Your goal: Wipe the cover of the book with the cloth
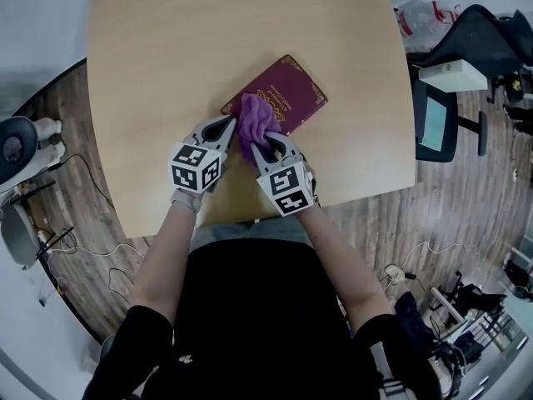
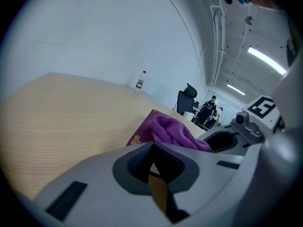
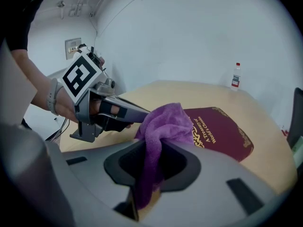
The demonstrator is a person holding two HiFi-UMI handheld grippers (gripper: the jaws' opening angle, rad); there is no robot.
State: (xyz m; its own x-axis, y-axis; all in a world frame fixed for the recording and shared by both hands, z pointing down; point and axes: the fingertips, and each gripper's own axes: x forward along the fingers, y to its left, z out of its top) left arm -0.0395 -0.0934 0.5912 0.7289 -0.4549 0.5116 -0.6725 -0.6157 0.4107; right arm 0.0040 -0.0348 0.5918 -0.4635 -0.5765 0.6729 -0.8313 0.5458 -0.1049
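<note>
Purple cloth [image 1: 256, 119] pinched in right tool [image 1: 268, 146], resting on near corner of maroon book [image 1: 293, 88], mid desk [image 1: 166, 57]. Just beside book, left tool [image 1: 223, 130] closed, empty. Gilt cover txt partly legible: "World's Cla…".

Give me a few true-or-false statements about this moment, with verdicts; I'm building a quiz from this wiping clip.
1. The right gripper is shut on the purple fleece cloth. True.
2. The cloth lies beside the maroon hardcover book, not touching it. False: it rests on the book's cover.
3. The book lies open. False: it is closed, gold-lettered cover up.
4. The left gripper has its jaws together with nothing between them. True.
</note>
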